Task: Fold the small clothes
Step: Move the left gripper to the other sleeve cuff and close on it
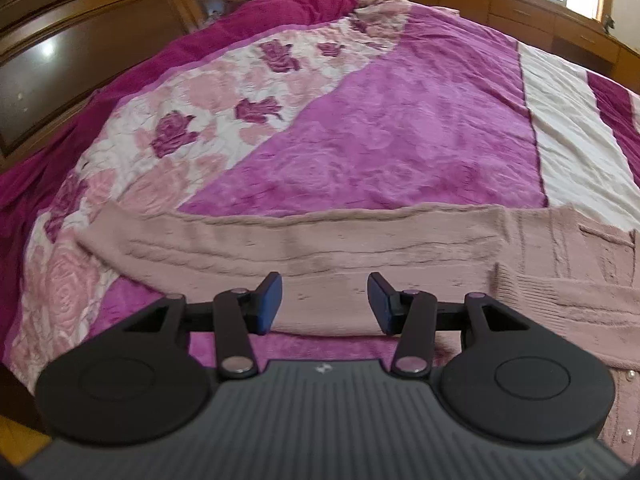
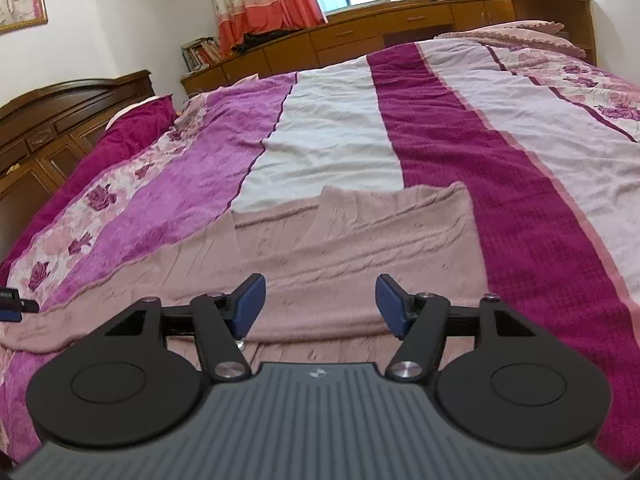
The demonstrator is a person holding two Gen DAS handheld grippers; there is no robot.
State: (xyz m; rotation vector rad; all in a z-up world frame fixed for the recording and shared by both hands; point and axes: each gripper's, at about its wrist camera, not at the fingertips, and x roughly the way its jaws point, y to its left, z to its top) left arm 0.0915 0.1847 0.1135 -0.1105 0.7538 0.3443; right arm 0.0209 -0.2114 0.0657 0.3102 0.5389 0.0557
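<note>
A dusty-pink knitted cardigan (image 1: 320, 240) lies spread flat across the near part of the bed, folded over so a long straight edge faces away from me. Its ribbed band and pearl buttons (image 1: 624, 380) show at the right of the left wrist view. My left gripper (image 1: 324, 304) hovers over the cardigan's near edge, open, with nothing between its blue pads. In the right wrist view the same cardigan (image 2: 340, 232) stretches ahead, wrinkled, with a raised fold at its far edge. My right gripper (image 2: 322, 306) is also open above the near hem and holds nothing.
The bed carries a magenta, pink and white floral bedspread (image 2: 460, 140). A dark wooden headboard (image 2: 60, 112) and a magenta pillow (image 2: 136, 124) lie to the left. Wooden cabinets (image 2: 360, 36) run under the window. A dark blue-and-black piece (image 2: 12, 300) pokes in at the left edge.
</note>
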